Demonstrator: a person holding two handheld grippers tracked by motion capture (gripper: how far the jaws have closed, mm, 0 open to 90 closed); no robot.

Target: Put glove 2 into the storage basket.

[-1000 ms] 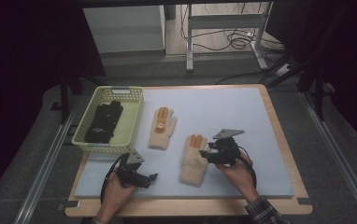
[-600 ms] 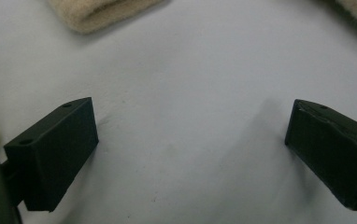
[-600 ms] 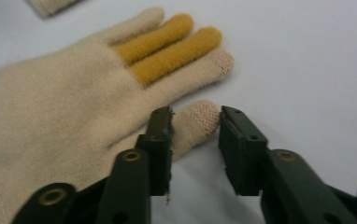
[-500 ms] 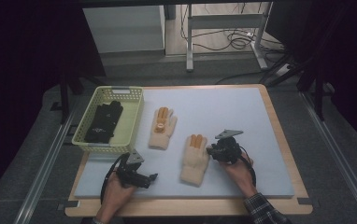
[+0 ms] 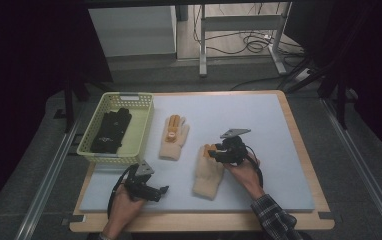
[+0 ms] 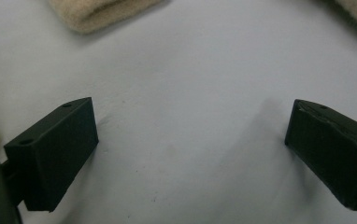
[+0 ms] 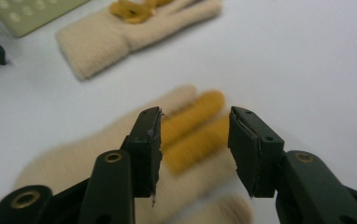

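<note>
While R gripper (image 5: 219, 152) hangs over yellow fingers of near glove (image 5: 207, 172), jaws part-open, holding nothing, L gripper (image 5: 160, 191) idles wide open, empty, on mat (image 5: 279, 150). Likely step: pre-grasp. Next: lower, pinch fingers. 2nd glove (image 5: 174, 137) lies beside basket (image 5: 136, 131).

A wooden-edged table (image 5: 290, 125) is covered by a pale blue-grey mat (image 5: 259, 115). At the far left of the mat a pale green perforated plastic basket (image 5: 138, 131) is set, with a cream knitted glove with orange fingers (image 5: 173, 136) laid just to its right. A second cream knitted glove with orange fingertips (image 5: 208, 172) is laid nearer, toward the middle.
</note>
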